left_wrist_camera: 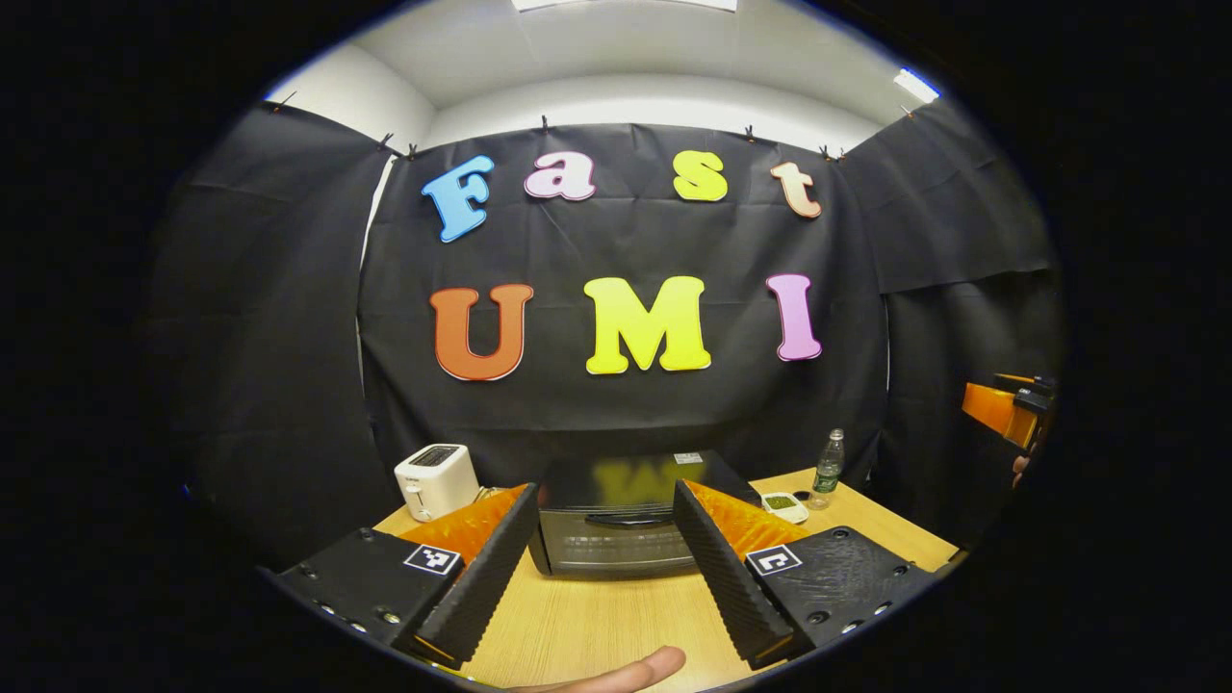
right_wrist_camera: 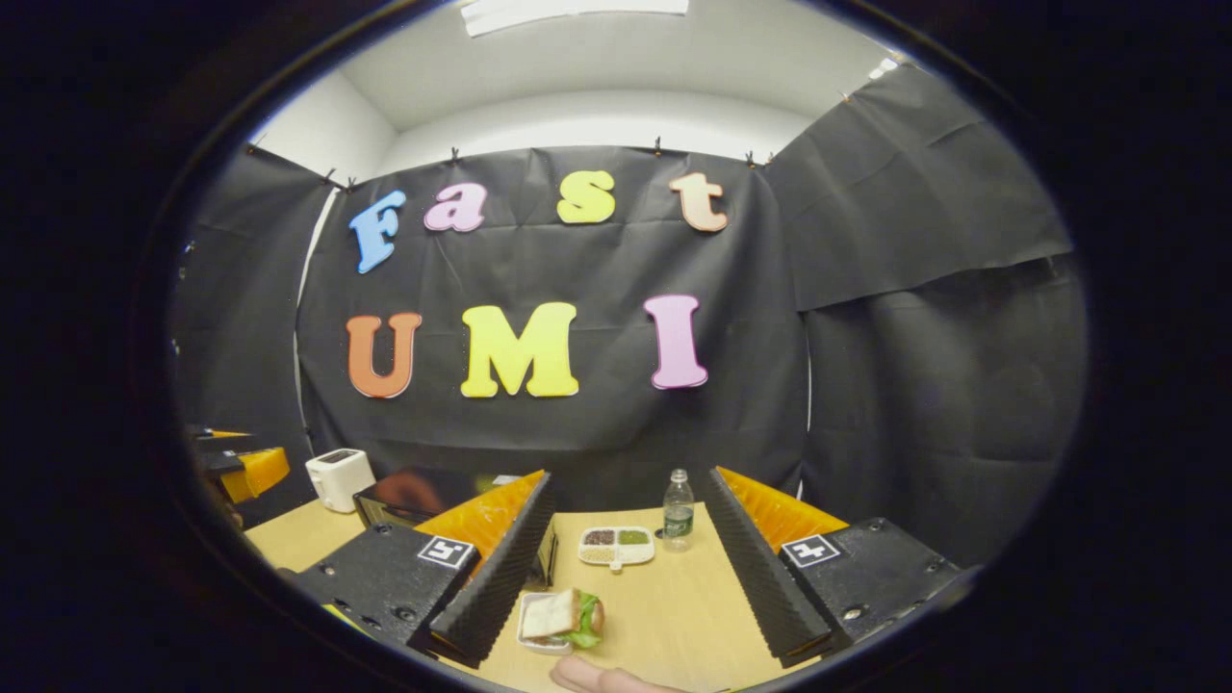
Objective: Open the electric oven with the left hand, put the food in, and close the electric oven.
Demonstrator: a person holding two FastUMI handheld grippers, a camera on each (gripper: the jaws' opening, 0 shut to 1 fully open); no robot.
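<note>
The black electric oven [left_wrist_camera: 616, 551] stands on the wooden table [left_wrist_camera: 597, 626] with its door closed and its handle [left_wrist_camera: 630, 518] across the top of the door. My left gripper [left_wrist_camera: 604, 496] is open and faces the door from a short distance, not touching it. The food is a sandwich with lettuce on a small white dish [right_wrist_camera: 561, 619], lying low between the fingers of my open right gripper [right_wrist_camera: 630, 476], close to its left finger. From the right gripper view the oven [right_wrist_camera: 414, 493] sits at the left, partly hidden by that finger.
A white toaster [left_wrist_camera: 436, 479] stands left of the oven. A clear bottle [right_wrist_camera: 678, 525] and a white compartment dish [right_wrist_camera: 616, 546] sit to the oven's right. A fingertip [left_wrist_camera: 626, 671] shows at the bottom edge. Black cloth closes the booth behind the table.
</note>
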